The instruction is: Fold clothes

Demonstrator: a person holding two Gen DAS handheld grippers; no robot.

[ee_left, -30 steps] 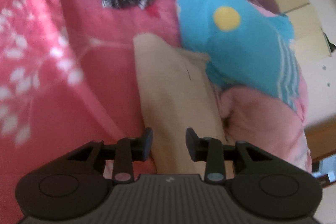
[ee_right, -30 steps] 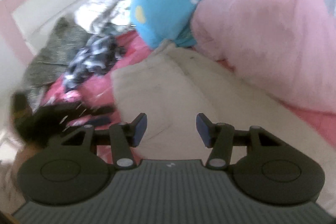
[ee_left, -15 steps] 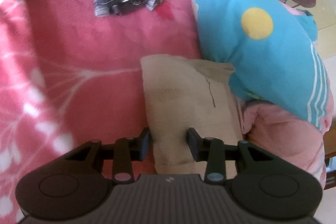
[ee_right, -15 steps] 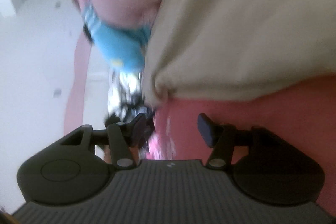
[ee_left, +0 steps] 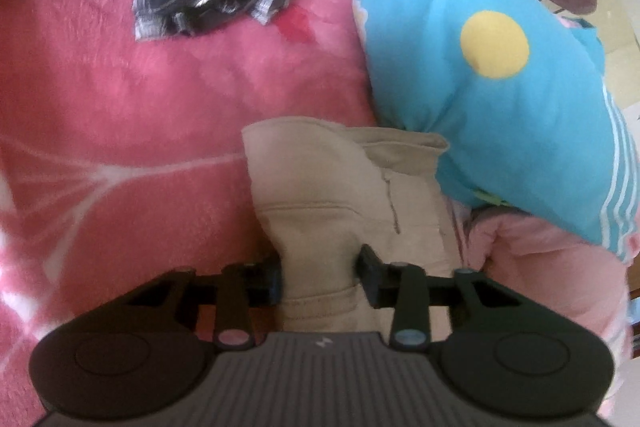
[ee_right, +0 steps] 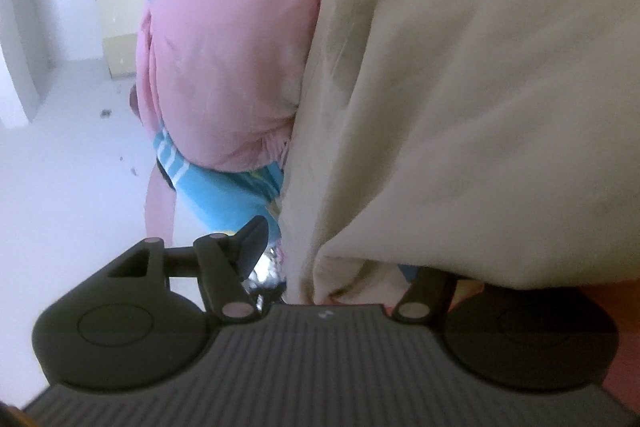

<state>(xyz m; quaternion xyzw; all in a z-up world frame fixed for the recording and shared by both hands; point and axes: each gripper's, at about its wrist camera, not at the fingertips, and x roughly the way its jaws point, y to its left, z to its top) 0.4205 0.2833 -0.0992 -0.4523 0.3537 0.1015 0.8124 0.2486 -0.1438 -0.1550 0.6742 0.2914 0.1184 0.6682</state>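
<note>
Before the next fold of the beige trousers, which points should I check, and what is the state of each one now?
1. Left gripper closed on the beige trousers: ok, its jaws have just been closing and the cloth bunches between them.
2. Right gripper has cloth between its jaws: ok, though they have just been opening, so no hold yet.
3. Right gripper's far finger visible: not ok, the trousers cover it.
4. Trousers clear of the blue pillow: not ok, their far corner lies against it.
5. Red blanket bare beside the trousers: ok.
</note>
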